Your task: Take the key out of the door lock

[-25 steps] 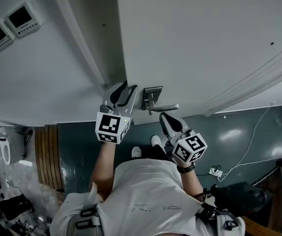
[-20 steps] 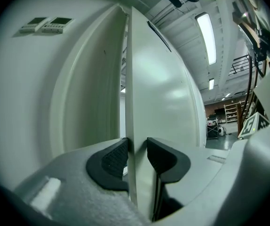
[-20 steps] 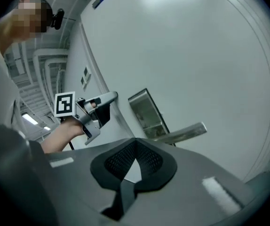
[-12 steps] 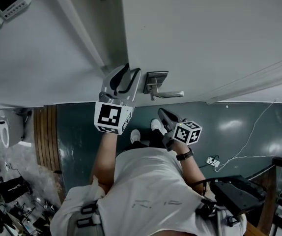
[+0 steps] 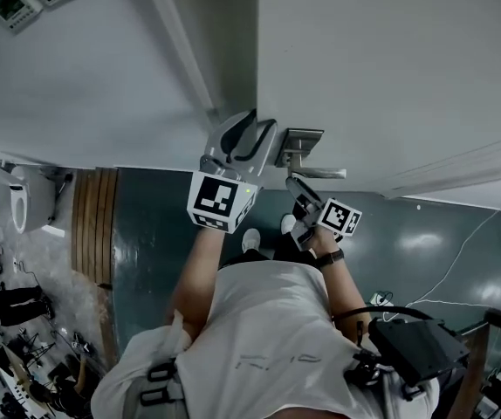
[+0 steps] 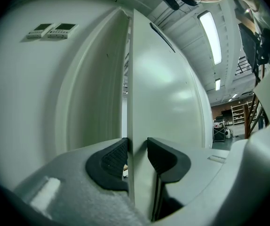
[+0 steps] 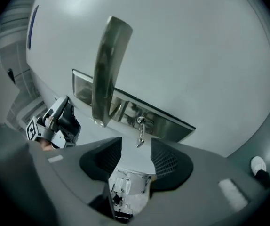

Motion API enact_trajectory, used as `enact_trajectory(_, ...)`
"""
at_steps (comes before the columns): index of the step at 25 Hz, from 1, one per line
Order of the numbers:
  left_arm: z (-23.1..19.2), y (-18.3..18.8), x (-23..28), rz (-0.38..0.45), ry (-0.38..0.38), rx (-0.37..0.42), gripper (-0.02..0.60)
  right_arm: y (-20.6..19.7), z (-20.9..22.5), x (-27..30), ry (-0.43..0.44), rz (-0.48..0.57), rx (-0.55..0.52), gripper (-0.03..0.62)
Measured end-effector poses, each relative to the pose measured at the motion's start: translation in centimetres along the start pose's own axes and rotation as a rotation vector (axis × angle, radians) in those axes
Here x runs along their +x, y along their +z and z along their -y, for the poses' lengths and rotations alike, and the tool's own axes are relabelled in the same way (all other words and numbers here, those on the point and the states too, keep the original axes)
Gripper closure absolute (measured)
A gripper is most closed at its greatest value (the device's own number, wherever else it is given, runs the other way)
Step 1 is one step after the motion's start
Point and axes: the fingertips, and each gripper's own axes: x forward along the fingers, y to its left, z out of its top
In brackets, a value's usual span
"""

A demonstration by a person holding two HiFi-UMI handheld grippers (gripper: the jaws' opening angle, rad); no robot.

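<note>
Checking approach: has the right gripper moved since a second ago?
Yes: right gripper moved toward the door handle; jaws opening, empty, key just beyond their tips.

Two small white wall panels with dark screens [image 5: 12,5] sit side by side at the far left, high on the pale grey wall [image 5: 76,85]. Below the wall, a brown slatted wooden panel [image 5: 93,225] lies at the left on the glossy dark green floor [image 5: 154,234]. At the right, a thin white cable [image 5: 460,251] trails across that floor. A bulky black case [image 5: 416,347] lies at the near right. A long bright ceiling strip light [image 6: 210,32] glows overhead.
</note>
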Motion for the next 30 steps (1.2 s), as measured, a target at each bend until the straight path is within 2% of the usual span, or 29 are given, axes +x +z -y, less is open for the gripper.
enact_trajectory(4,-0.1,-0.1,0.2,0.002,-0.004,0.002,0.445,0.7,1.2,0.9,-0.002,0.024,0.108,0.412)
enact_trajectory(7,-0.2,0.0,0.2,0.005,0.006,0.0,0.445,1.1,1.1,1.6,0.024,0.03,0.126,0.467)
enact_trajectory(10,-0.2,0.0,0.2,0.006,0.01,-0.003,0.445,1.2,1.5,1.5,0.029,0.047,0.149,0.556)
enact_trajectory(11,-0.2,0.0,0.2,0.007,0.012,-0.004,0.445,1.2,1.7,1.4,0.038,0.055,0.171,0.562)
enact_trajectory(16,-0.3,0.0,0.3,0.01,0.015,0.0,0.443,1.1,1.9,1.4,0.136,0.106,0.286,0.568)
enact_trajectory(24,0.1,0.1,0.1,0.004,0.01,-0.001,0.442,0.9,1.7,0.7,0.099,0.183,0.325,0.568)
enact_trajectory(30,0.4,0.1,-0.2,0.014,-0.004,-0.015,0.446,-3.8,1.5,-3.6,0.069,0.178,0.303,0.566)
